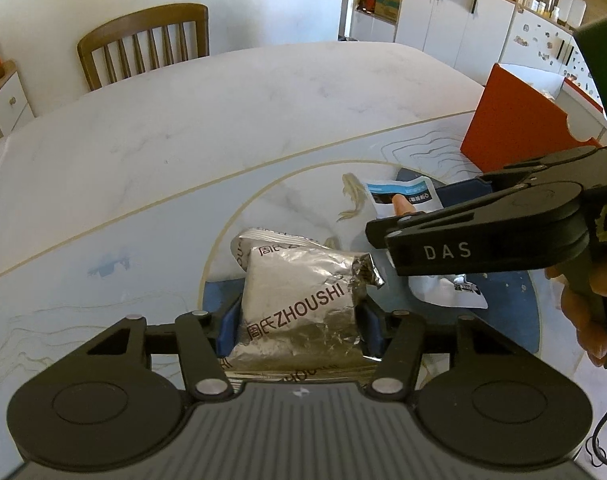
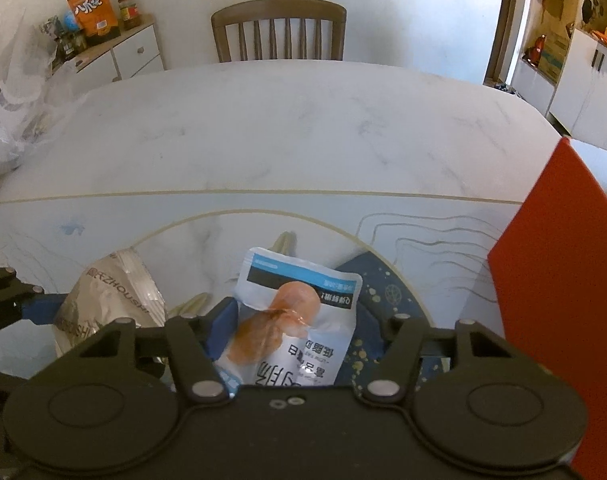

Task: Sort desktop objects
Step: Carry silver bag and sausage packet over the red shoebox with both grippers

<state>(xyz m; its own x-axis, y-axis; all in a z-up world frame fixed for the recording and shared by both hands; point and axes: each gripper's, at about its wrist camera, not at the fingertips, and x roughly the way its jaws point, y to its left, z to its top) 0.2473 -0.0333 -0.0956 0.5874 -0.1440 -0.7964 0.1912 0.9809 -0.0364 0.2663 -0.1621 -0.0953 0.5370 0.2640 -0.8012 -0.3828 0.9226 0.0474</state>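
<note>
The left tool [image 1: 297, 318] is clenched on a silver foil snack packet [image 1: 299, 304] printed ZHOUSHI; its blue pads [image 1: 228, 326] press both side edges, and the foil bulges between them. A second silver packet [image 1: 259, 240] lies directly beneath and behind it on the table [image 1: 223, 120]. The right tool [image 2: 303, 332] straddles a white sausage pouch [image 2: 299, 312] with a blue header band; the left blue pad touches the pouch edge, but contact on the right side cannot be confirmed, so this grip is judged incomplete. Both packets rest on the placemat [image 2: 383, 292], near the front edge of the table. An orange box [image 2: 563, 300] stands upright just beside the right tool and is the likely destination. Risk 1: the foil is smooth and air-filled; a grip on the side edges alone may slip during the lift, or the packet may crumple. Risk 2: the lower silver packet may drag along with the upper one. Risk 3: lifting the sausage pouch before both pads seat lets it pivot and drop. Risk 4: the two tools work close together, so simultaneous lifts may collide. Risk 5: the right tool may strike the box wall and tip it.
</note>
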